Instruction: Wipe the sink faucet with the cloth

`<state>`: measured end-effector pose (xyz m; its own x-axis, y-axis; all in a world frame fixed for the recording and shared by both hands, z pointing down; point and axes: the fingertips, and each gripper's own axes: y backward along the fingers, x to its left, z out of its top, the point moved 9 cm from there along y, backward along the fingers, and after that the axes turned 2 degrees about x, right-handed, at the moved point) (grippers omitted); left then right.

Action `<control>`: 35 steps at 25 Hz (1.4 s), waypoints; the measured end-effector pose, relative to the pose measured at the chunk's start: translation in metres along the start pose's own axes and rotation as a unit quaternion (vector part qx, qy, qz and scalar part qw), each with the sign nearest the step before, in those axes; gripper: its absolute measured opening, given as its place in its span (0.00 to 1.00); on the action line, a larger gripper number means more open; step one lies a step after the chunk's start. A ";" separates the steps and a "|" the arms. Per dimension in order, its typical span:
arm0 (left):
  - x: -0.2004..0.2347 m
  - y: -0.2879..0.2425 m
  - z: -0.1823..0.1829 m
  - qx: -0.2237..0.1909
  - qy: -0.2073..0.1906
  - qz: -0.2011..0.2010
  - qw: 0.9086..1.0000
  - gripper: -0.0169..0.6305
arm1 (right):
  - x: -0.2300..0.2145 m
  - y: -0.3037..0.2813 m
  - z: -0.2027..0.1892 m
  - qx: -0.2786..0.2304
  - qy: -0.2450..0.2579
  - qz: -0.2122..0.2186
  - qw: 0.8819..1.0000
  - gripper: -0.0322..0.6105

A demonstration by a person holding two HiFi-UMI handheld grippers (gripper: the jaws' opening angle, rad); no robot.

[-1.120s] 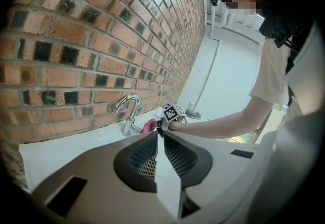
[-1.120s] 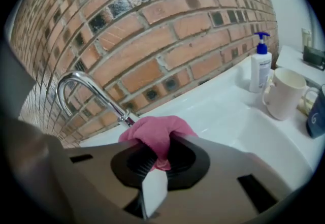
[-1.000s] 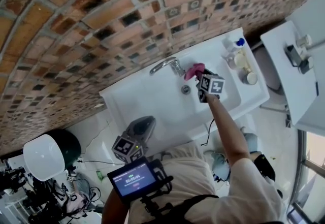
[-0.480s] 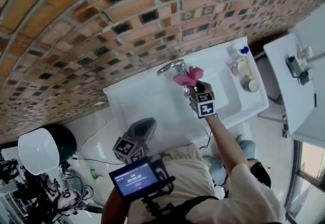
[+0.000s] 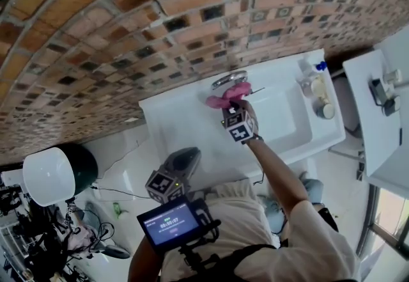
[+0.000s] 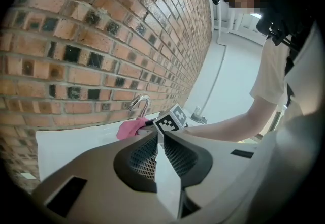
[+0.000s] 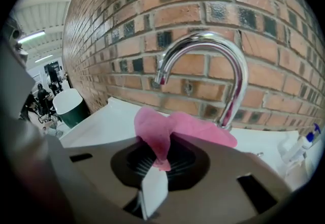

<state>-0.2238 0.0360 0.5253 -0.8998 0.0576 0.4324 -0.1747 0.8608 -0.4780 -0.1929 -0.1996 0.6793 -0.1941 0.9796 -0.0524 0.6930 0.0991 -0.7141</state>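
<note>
A chrome curved faucet [image 7: 213, 60] rises from the white sink [image 5: 192, 114] against the brick wall; it also shows as the faucet [image 5: 228, 78] in the head view and the faucet [image 6: 140, 102] in the left gripper view. My right gripper [image 7: 161, 159] is shut on a pink cloth [image 7: 172, 126], whose far edge lies at the faucet's base. In the head view the cloth [image 5: 225, 96] sits just below the spout, ahead of the right gripper [image 5: 233, 111]. My left gripper [image 6: 158, 139] is shut and empty, held back near my body [image 5: 171, 175].
Bottles and jars [image 5: 317, 86] stand at the sink's right end. A white-lidded green bin [image 5: 54, 178] stands at the left. A white counter [image 5: 380, 101] with small items is at the far right. The sink basin [image 5: 275, 111] lies right of the faucet.
My right gripper has carried the pink cloth leftward and up to the faucet's base. The left gripper has stayed near my body.
</note>
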 end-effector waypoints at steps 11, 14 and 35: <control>0.012 0.007 -0.007 -0.010 0.010 -0.001 1.000 0.08 | 0.020 -0.012 -0.016 0.060 0.086 0.004 0.995 0.14; 0.013 0.007 -0.009 -0.009 0.015 -0.005 1.000 0.08 | 0.006 -0.024 -0.012 0.089 0.143 -0.047 0.985 0.14; 0.018 0.007 -0.017 0.021 0.033 -0.023 0.999 0.08 | -0.030 -0.087 -0.017 0.316 0.394 -0.162 0.847 0.14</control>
<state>-0.2340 0.0517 0.5431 -0.8628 0.0532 0.5028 -0.2328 0.8410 -0.4884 -0.2358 -0.2346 0.7546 0.3944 0.7558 0.5228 0.1326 0.5161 -0.8462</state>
